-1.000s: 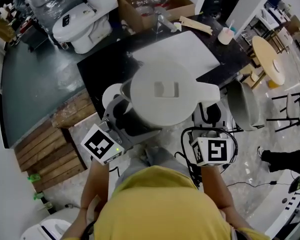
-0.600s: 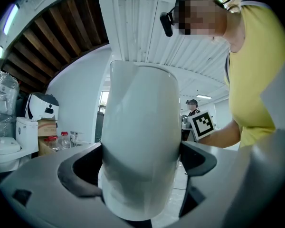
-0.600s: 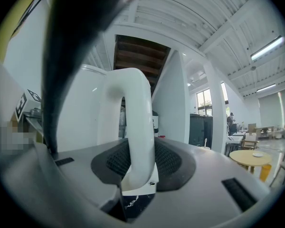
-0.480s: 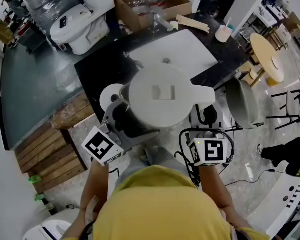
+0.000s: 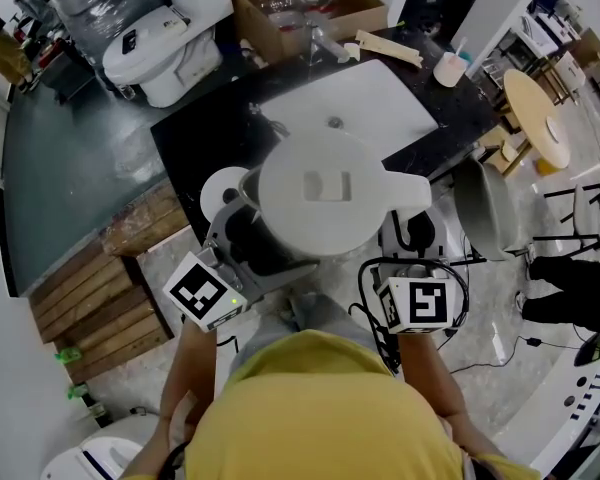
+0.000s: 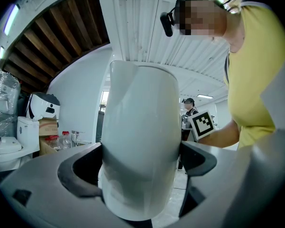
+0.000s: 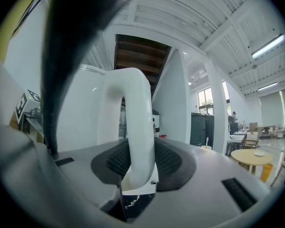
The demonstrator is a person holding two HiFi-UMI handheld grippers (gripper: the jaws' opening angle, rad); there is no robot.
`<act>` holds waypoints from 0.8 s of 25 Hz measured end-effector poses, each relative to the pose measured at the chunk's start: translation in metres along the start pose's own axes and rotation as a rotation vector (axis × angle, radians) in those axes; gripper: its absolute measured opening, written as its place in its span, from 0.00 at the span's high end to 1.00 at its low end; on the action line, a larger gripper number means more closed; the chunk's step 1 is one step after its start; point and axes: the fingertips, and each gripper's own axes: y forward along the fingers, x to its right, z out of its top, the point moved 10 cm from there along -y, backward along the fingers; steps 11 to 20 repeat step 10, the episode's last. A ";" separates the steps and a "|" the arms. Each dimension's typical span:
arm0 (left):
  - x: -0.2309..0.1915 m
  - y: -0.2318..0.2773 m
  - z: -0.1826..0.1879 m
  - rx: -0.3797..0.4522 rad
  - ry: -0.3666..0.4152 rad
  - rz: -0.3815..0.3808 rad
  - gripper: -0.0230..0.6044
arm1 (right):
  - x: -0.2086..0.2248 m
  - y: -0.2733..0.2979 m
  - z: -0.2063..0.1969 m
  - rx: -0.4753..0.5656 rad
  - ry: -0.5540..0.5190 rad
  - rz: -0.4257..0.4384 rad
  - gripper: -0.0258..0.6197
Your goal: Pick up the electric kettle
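Grip from two sides: left hand-held gripper [image 6: 141, 171] clamps the white electric kettle [image 5: 330, 193] by its body, right hand-held gripper [image 7: 138, 160] by its handle [image 7: 133, 113], above the black tabletop [image 5: 195, 138]; lifting level and evenly should prevent tipping.

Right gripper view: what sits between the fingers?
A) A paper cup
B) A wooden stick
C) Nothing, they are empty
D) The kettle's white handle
D. The kettle handle runs down between the ribbed fingers of the right gripper, and they press on it from both sides.
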 end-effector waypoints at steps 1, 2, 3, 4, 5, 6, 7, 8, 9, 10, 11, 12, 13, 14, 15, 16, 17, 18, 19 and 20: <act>0.000 0.000 0.000 0.000 0.000 0.000 0.14 | 0.000 -0.001 -0.001 -0.001 0.002 -0.003 0.76; 0.001 -0.001 0.000 -0.001 -0.001 0.000 0.14 | -0.001 -0.001 -0.001 -0.002 0.003 -0.005 0.76; 0.001 -0.001 -0.001 -0.001 -0.002 0.000 0.14 | -0.001 -0.002 -0.001 -0.003 0.002 -0.004 0.76; 0.001 -0.001 -0.001 -0.002 -0.003 0.000 0.14 | -0.001 -0.001 -0.001 -0.004 0.000 -0.001 0.76; 0.001 -0.001 -0.001 -0.002 -0.005 0.000 0.14 | -0.001 -0.001 -0.001 -0.004 -0.001 0.001 0.76; 0.001 -0.001 -0.002 -0.002 -0.006 0.000 0.14 | -0.001 -0.001 -0.001 -0.005 0.000 0.000 0.76; 0.001 0.000 -0.002 -0.001 -0.008 0.000 0.14 | -0.001 -0.001 -0.002 -0.005 0.001 -0.002 0.76; 0.000 0.000 -0.003 -0.001 -0.009 -0.001 0.14 | 0.000 -0.001 -0.003 -0.006 0.002 -0.003 0.76; 0.000 0.000 -0.004 -0.002 -0.011 -0.001 0.14 | 0.000 0.000 -0.003 -0.006 0.002 -0.003 0.76; 0.000 0.001 -0.004 -0.003 -0.012 -0.001 0.14 | 0.000 0.000 -0.004 -0.007 0.001 -0.002 0.76; 0.000 0.001 -0.004 -0.003 -0.012 -0.001 0.14 | 0.000 0.000 -0.004 -0.007 0.001 -0.002 0.76; 0.000 0.001 -0.004 -0.003 -0.012 -0.001 0.14 | 0.000 0.000 -0.004 -0.007 0.001 -0.002 0.76; 0.000 0.001 -0.004 -0.003 -0.012 -0.001 0.14 | 0.000 0.000 -0.004 -0.007 0.001 -0.002 0.76; 0.000 0.001 -0.004 -0.003 -0.012 -0.001 0.14 | 0.000 0.000 -0.004 -0.007 0.001 -0.002 0.76; 0.000 0.001 -0.004 -0.003 -0.012 -0.001 0.14 | 0.000 0.000 -0.004 -0.007 0.001 -0.002 0.76; 0.000 0.001 -0.004 -0.003 -0.012 -0.001 0.14 | 0.000 0.000 -0.004 -0.007 0.001 -0.002 0.76; 0.000 0.001 -0.004 -0.003 -0.012 -0.001 0.14 | 0.000 0.000 -0.004 -0.007 0.001 -0.002 0.76; 0.000 0.001 -0.004 -0.003 -0.012 -0.001 0.14 | 0.000 0.000 -0.004 -0.007 0.001 -0.002 0.76; 0.000 0.001 -0.004 -0.003 -0.012 -0.001 0.14 | 0.000 0.000 -0.004 -0.007 0.001 -0.002 0.76; 0.000 0.001 -0.004 -0.003 -0.012 -0.001 0.14 | 0.000 0.000 -0.004 -0.007 0.001 -0.002 0.76</act>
